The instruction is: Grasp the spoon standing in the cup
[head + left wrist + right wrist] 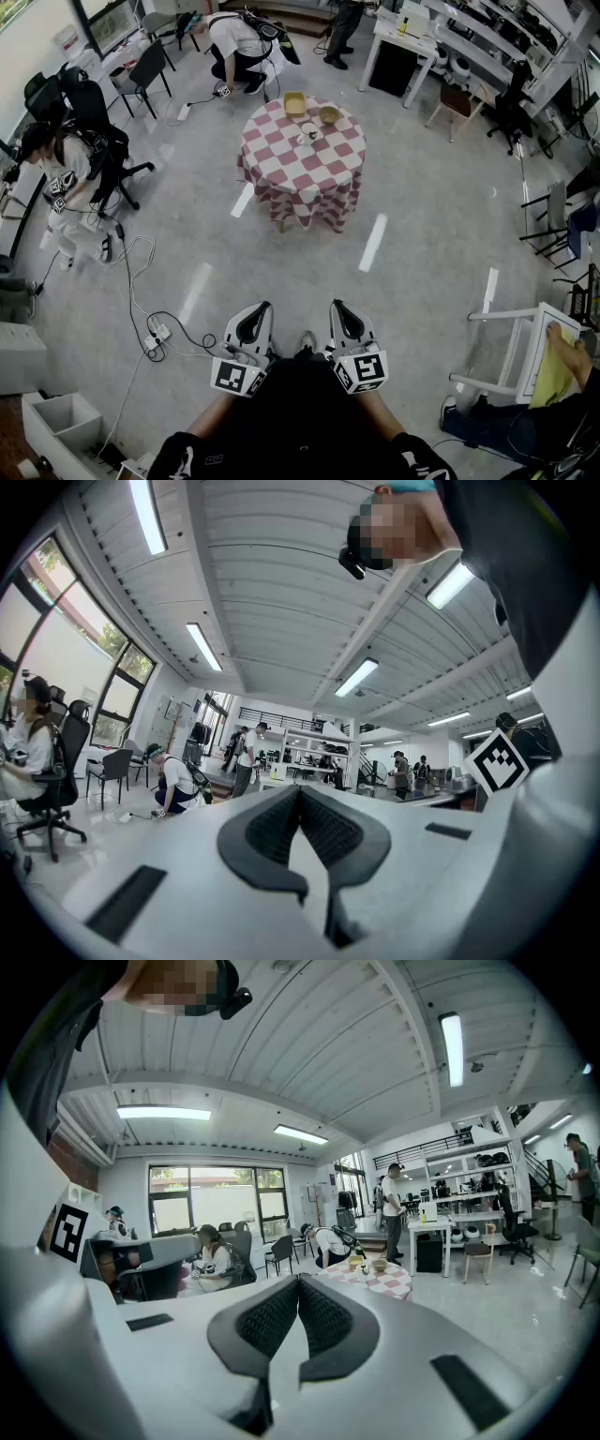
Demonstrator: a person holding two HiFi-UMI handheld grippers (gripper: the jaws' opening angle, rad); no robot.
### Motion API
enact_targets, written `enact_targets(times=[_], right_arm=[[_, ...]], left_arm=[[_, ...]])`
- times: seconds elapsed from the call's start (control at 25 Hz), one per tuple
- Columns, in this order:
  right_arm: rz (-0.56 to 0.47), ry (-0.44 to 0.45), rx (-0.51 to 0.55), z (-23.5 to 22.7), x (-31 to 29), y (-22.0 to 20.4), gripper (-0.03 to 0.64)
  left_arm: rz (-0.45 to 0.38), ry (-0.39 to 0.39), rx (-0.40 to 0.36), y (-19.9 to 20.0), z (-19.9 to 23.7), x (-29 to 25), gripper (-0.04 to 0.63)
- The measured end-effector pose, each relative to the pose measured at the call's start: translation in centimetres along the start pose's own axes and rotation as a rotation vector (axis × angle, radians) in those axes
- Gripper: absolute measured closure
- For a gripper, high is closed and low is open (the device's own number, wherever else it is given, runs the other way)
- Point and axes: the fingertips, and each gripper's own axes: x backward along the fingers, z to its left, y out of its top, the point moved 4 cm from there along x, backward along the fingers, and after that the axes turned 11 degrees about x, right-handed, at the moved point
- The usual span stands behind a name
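A round table with a red-and-white checked cloth (300, 178) stands far ahead across the floor. On it sits a small white cup (308, 132) with the spoon standing in it; the spoon is too small to make out clearly. In the right gripper view the cup (365, 1269) shows far off, beyond the jaws. My left gripper (261, 307) and right gripper (337, 306) are held close to my body, well short of the table. Both are shut with nothing between the pads, as the left gripper (300, 789) and right gripper (298, 1281) show in their own views.
A square yellow bowl (294, 104) and a round bowl (329, 115) sit on the table behind the cup. Cables and a power strip (157, 336) lie on the floor at left. A white rack (525, 352) and a seated person are at right. Other people and chairs stand around the room.
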Motion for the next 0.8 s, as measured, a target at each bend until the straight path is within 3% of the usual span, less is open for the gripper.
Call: enact_targets(times=[0.8], right_arm=[[-0.046, 0.046, -0.026, -5.2, 0.4, -0.9, 0.589]], left_arm=[[-0.007, 0.052, -0.041, -1.0, -3.3, -3.6, 0.586]])
